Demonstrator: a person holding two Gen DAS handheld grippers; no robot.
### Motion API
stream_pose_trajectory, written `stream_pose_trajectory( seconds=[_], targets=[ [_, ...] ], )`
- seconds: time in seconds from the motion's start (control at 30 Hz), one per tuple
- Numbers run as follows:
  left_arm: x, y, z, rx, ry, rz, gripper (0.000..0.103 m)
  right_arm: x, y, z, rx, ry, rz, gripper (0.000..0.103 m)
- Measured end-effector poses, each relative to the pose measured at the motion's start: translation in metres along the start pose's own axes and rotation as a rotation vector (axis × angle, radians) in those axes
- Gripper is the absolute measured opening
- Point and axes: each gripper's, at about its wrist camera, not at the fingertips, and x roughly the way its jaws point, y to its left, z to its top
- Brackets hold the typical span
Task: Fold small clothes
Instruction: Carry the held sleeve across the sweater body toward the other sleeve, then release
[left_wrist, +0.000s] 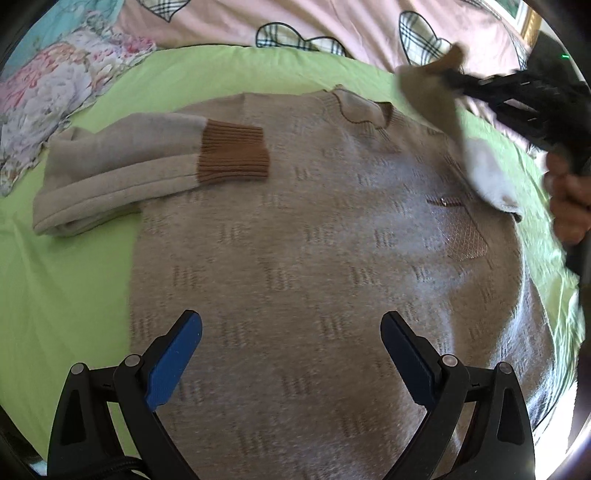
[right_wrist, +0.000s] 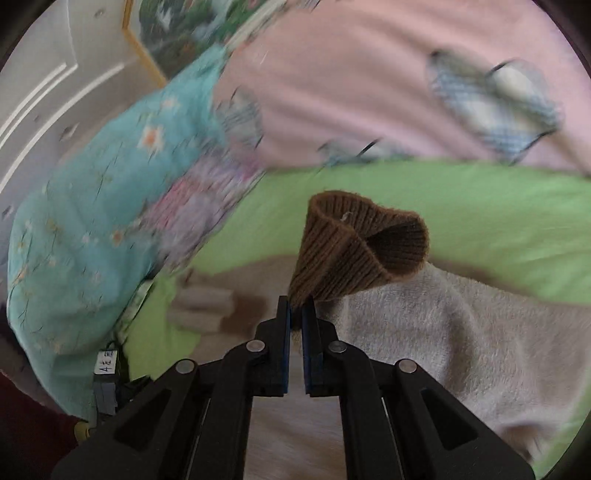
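While my right hand-held gripper (right_wrist: 296, 306) pinches the brown ribbed cuff (right_wrist: 354, 243) of the sweater's (left_wrist: 314, 251) right sleeve, lifted off the green bed (left_wrist: 74, 266), the body lies flat below and to its left. That sleeve's long axis must swing inward across the chest, I judge, to match the other sleeve (left_wrist: 122, 162), already folded over. My left hand-held gripper (left_wrist: 291, 332) hovers wide apart and empty over the hem.

1. The left wrist view looks steeply down from close above the sweater (left_wrist: 295, 240) on the green sheet (left_wrist: 74, 277), facing the pink quilt (left_wrist: 332, 22) at the bed's far edge.
2. The right wrist view looks lower and flatter across the same sheet (right_wrist: 480, 206), sharing sweater (right_wrist: 461, 332) and quilt (right_wrist: 351, 92).
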Motion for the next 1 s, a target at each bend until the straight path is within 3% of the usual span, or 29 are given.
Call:
stream_pose_trajectory(
  seconds=[0.23, 0.43, 0.5, 0.53, 0.6, 0.7, 0.87, 0.93, 0.97, 1.0],
  targets=[
    [0.002, 0.026, 0.002, -0.050, -0.011, -0.026, 0.098, 0.102, 0.023, -0.035, 0.037, 0.153, 0.085, 0.006],
    [0.016, 0.038, 0.017, -0.084, -0.017, -0.081, 0.098, 0.137, 0.026, -0.054, 0.074, 0.223, 0.112, 0.010],
    [0.022, 0.040, 0.024, -0.090, -0.017, -0.106, 0.098, 0.138, 0.025, -0.056, 0.101, 0.235, 0.088, 0.015],
    [0.027, 0.040, 0.030, -0.094, -0.018, -0.116, 0.098, 0.136, 0.022, -0.057, 0.123, 0.229, 0.088, 0.027],
    [0.037, 0.038, 0.042, -0.100, -0.016, -0.142, 0.098, 0.120, 0.012, -0.057, 0.162, 0.181, 0.075, 0.039],
    [0.058, 0.032, 0.065, -0.103, -0.008, -0.171, 0.098, 0.084, -0.002, -0.059, 0.203, 0.098, 0.054, 0.040],
    [0.088, 0.029, 0.097, -0.123, -0.036, -0.134, 0.096, 0.017, -0.019, -0.078, 0.292, -0.025, 0.009, 0.040],
    [0.089, 0.031, 0.105, -0.128, -0.082, -0.126, 0.073, -0.004, -0.021, -0.088, 0.314, -0.058, -0.008, 0.040],
    [0.087, 0.031, 0.105, -0.124, -0.099, -0.118, 0.032, -0.017, -0.024, -0.094, 0.327, -0.077, -0.022, 0.040],
    [0.085, 0.032, 0.106, -0.124, -0.089, -0.146, 0.017, -0.022, -0.024, -0.098, 0.334, -0.090, -0.035, 0.040]
  ],
)
